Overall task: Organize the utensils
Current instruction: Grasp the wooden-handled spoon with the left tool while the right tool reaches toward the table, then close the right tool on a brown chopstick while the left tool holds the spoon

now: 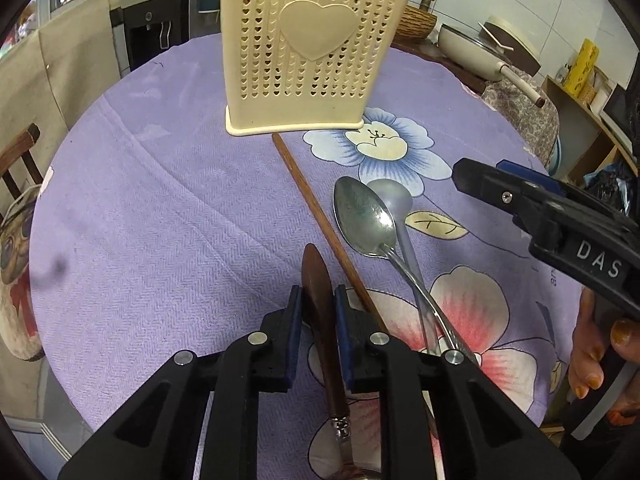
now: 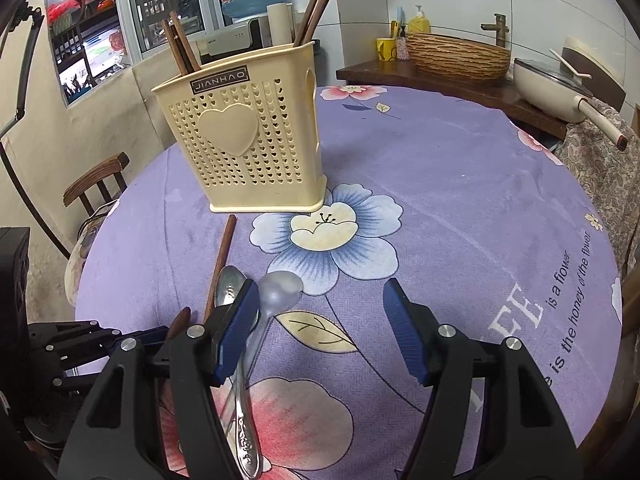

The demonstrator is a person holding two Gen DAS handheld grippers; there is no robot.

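The left gripper point(image 1: 318, 300) squeezes a brown handle point(image 1: 320, 304) between its blue pads. The right gripper point(image 2: 320, 320) stands wide open, holding nothing. Beside them lie two spoons point(image 1: 362, 220) and a chopstick point(image 1: 312, 196) on the purple cloth point(image 1: 160, 220). The holder point(image 1: 308, 48) stands behind

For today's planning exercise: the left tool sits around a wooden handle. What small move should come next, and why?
Probably lift it: the left tool looks shut on the wooden-handled utensil, which lies on the tablecloth, and the cream holder stands beyond.
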